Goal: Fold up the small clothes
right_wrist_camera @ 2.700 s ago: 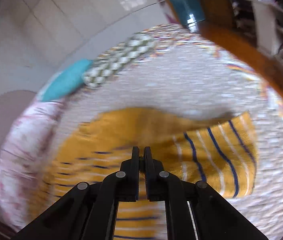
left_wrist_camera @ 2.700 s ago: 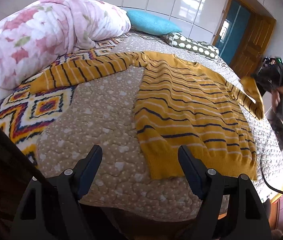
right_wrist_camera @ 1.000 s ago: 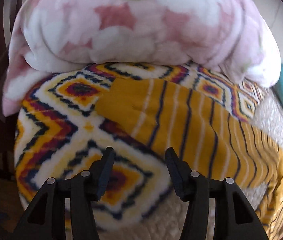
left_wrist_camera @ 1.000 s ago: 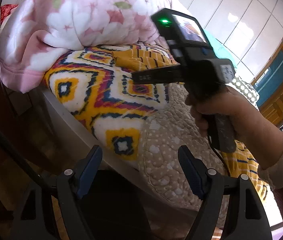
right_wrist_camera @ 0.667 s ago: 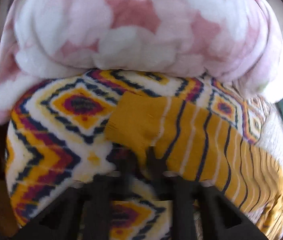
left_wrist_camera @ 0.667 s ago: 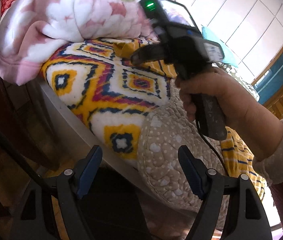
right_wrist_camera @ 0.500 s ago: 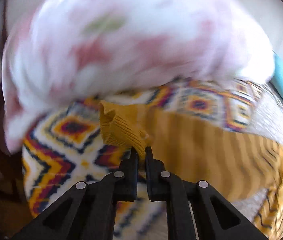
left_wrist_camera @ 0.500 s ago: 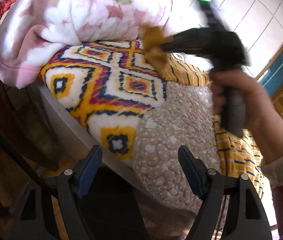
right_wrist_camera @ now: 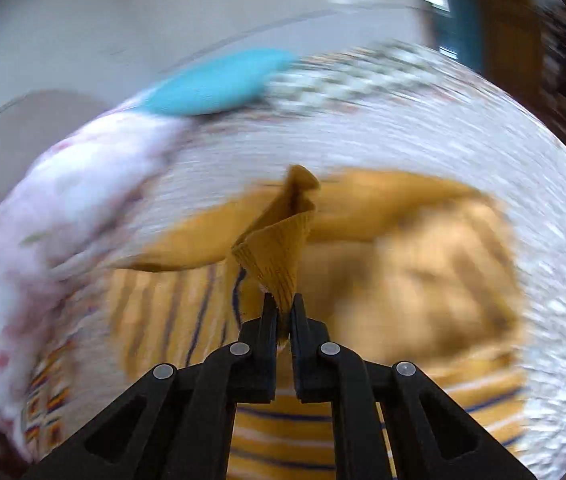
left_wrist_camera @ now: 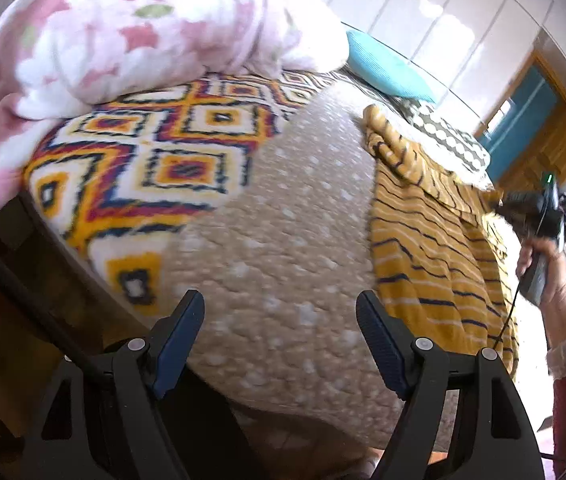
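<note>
This is looking like a home bedroom: a bed [left_wrist_camera: 283,240] is taking up most of the left wrist view, with a beige dotted quilt [left_wrist_camera: 295,216], a bright diamond-patterned blanket [left_wrist_camera: 155,148] and a bunched pink floral duvet [left_wrist_camera: 123,28] lying on it. A turquoise pillow [left_wrist_camera: 387,68] and a patterned cushion [left_wrist_camera: 447,140] are sitting at the far end against pale glossy wall panels [left_wrist_camera: 463,28]. A wooden door frame [left_wrist_camera: 555,140] is showing beyond the bed, with a teal door [left_wrist_camera: 523,104] in it.
</note>
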